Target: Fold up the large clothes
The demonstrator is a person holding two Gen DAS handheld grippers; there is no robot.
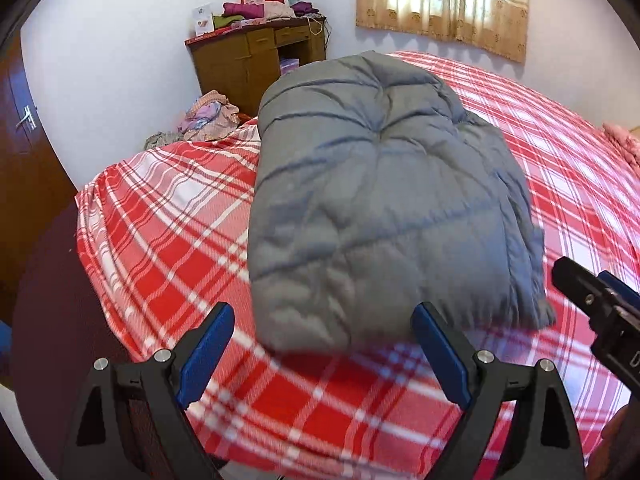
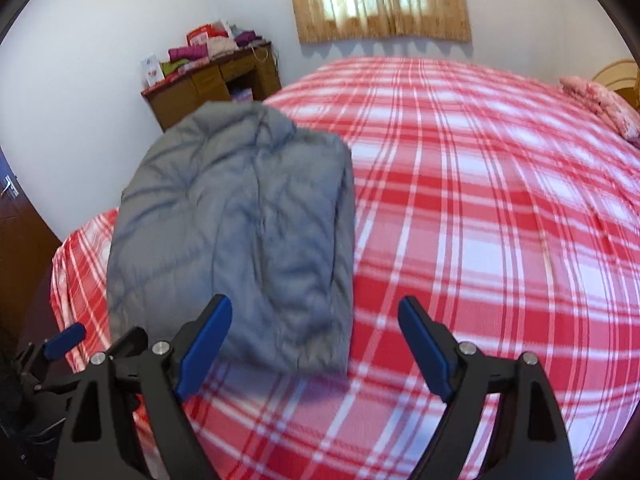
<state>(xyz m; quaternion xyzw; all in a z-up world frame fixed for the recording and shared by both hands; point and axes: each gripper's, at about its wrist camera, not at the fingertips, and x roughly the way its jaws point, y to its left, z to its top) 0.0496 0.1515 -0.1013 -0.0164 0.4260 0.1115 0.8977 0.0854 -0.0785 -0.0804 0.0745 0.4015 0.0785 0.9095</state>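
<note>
A grey quilted puffer jacket (image 1: 384, 200) lies folded in a compact bundle on the red and white plaid bed (image 1: 168, 264). It also shows in the right wrist view (image 2: 236, 240), near the bed's left side. My left gripper (image 1: 324, 316) is open and empty, hovering just short of the jacket's near edge. My right gripper (image 2: 316, 312) is open and empty, just off the jacket's near right corner. The right gripper shows at the right edge of the left wrist view (image 1: 592, 308). The left gripper's blue tip shows at lower left of the right wrist view (image 2: 66, 338).
A wooden desk (image 1: 256, 56) piled with clothes and boxes stands in the far corner, with a heap of clothes (image 1: 208, 116) beside it. A curtained window (image 1: 440, 0) is behind the bed. A pink pillow (image 2: 600, 100) lies at far right. A brown door (image 1: 24, 128) is at left.
</note>
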